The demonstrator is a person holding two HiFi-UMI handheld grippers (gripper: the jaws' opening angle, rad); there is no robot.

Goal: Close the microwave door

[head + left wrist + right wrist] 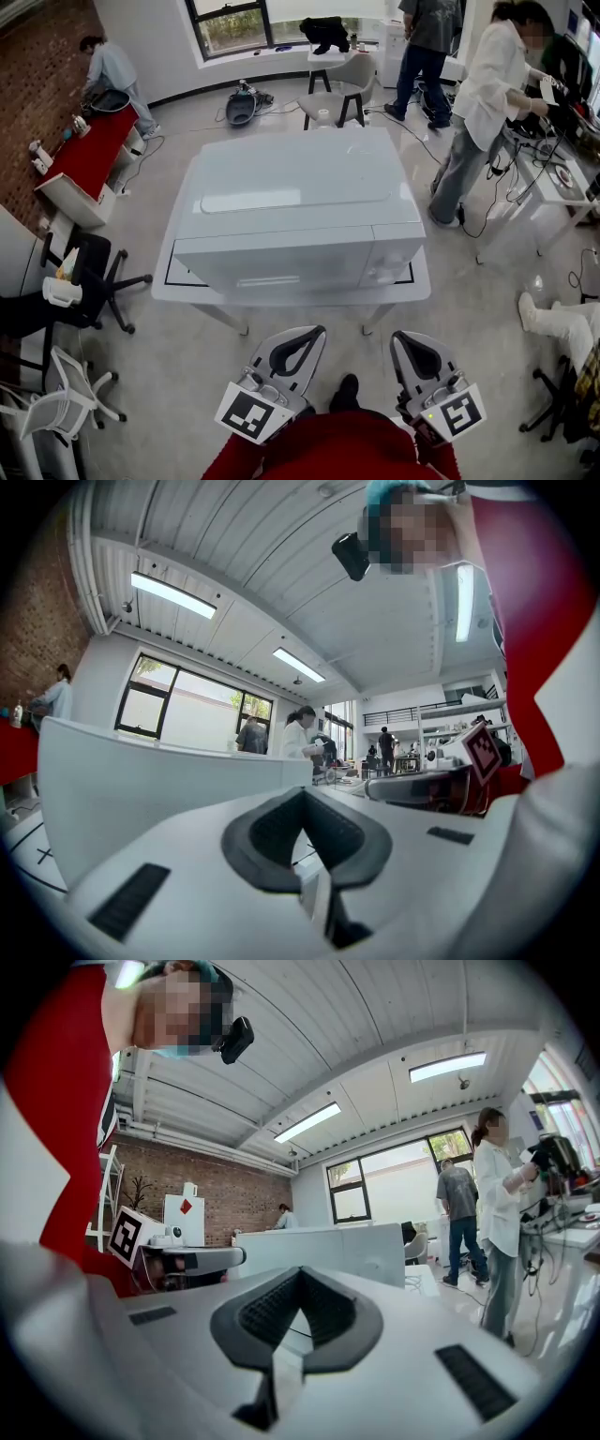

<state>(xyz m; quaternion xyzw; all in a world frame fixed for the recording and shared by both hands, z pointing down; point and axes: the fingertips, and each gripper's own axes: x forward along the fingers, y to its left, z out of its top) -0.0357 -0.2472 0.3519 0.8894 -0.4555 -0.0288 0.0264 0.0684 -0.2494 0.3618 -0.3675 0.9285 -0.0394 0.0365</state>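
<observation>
A white microwave (300, 187) stands on a white table (178, 286) straight ahead of me. Its door (272, 264) lies flush with the front, and the control panel (392, 255) is at the right. My left gripper (317, 332) is held level just short of the table's near edge, shut and empty. My right gripper (397, 336) hangs beside it, also shut with nothing in it. The left gripper view shows the closed jaw tips (302, 795) facing the microwave's side (141, 780). In the right gripper view the closed tips (300, 1275) point at the microwave (328, 1246).
Black office chairs (89, 272) and a white chair (66, 403) stand at the left. A red table (89, 155) lies at the far left. A person in white (487, 103) stands at the right by a cluttered desk (562, 178). Cables trail on the floor (497, 202).
</observation>
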